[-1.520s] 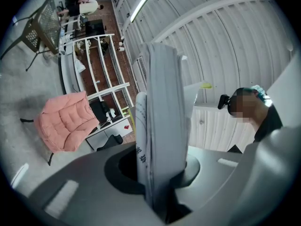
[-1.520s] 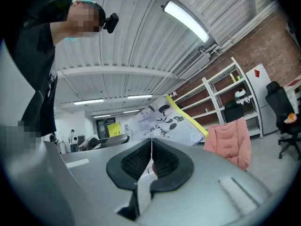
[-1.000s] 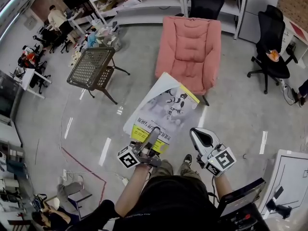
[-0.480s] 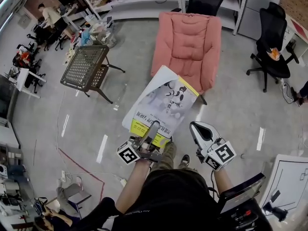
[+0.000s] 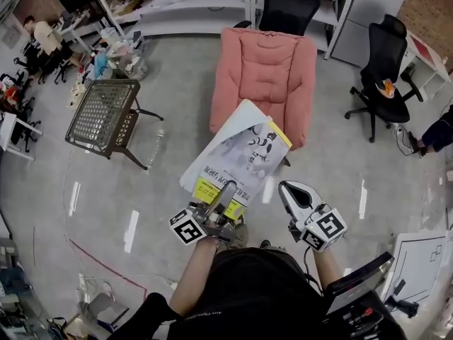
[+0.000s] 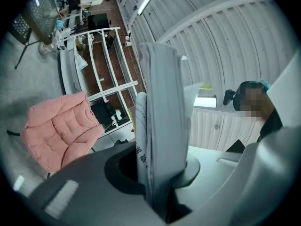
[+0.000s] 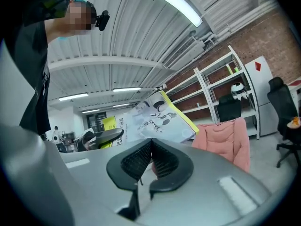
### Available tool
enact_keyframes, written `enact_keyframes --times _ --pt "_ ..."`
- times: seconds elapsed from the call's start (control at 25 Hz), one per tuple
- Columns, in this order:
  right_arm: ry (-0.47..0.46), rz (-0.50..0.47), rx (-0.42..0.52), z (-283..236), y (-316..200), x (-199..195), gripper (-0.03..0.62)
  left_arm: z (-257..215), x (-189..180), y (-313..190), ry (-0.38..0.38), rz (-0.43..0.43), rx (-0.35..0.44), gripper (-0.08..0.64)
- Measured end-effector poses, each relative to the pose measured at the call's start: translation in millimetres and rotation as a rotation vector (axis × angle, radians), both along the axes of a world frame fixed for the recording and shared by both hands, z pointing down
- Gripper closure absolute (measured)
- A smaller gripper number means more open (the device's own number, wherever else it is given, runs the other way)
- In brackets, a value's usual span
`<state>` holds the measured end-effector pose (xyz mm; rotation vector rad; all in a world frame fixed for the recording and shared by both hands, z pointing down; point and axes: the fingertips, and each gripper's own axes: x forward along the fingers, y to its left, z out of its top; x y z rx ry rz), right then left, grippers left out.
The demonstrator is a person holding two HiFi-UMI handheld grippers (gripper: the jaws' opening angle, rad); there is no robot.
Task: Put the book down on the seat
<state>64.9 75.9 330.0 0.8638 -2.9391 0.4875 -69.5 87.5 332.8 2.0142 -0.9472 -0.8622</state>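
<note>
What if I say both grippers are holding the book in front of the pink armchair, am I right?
Not quite. Only the left gripper holds the book, clamped on its near edge. The right gripper is shut on nothing, apart from the book, as the right gripper view shows. The pink armchair is indeed ahead.

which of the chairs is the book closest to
The pink padded armchair, just beyond the large white-and-yellow book; one black office chair stands behind it, the other far right.
</note>
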Motion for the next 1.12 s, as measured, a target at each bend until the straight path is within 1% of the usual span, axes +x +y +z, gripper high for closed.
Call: enact_keyframes --times 0.16,0.32,0.44,0.52,0.64,0.76,0.92,1.0,1.12 --pt "0.039 0.015 -0.020 12.7 -18.0 -23.2 0.581 14.4 -22.2 -14.5 -0.006 0.044 -0.011 0.488" --pt "0.080 0.013 -0.033 21.6 -39.7 -45.4 0.581 29.1 -44.4 -39.6 0.026 0.075 -0.039 0.488" --pt "0.089 0.027 -0.045 31.3 -47.7 -45.2 0.581 41.4 -47.4 -44.3 0.024 0.090 -0.049 0.488" --pt "0.099 0.034 -0.037 35.0 -56.8 -42.8 0.581 46.3 -46.8 -48.2 0.018 0.105 -0.044 0.488" --pt "0.104 0.048 -0.025 36.6 -84.0 -36.0 0.581 49.9 -43.9 -63.6 0.004 0.129 -0.038 0.488" --pt "0.096 0.066 -0.033 45.3 -127.1 -25.0 0.581 58.6 -38.3 -89.8 -0.025 0.151 -0.056 0.488" --pt "0.071 0.087 -0.073 62.9 -213.6 -11.3 0.580 78.0 -28.2 -152.2 -0.057 0.171 -0.122 0.488" --pt "0.068 0.068 -0.087 71.6 -248.8 -9.8 0.557 85.6 -23.8 -178.2 -0.088 0.180 -0.144 0.488" --pt "0.067 0.027 -0.087 82.2 -296.7 -2.9 0.517 90.9 -11.6 -213.3 -0.164 0.215 -0.133 0.488"
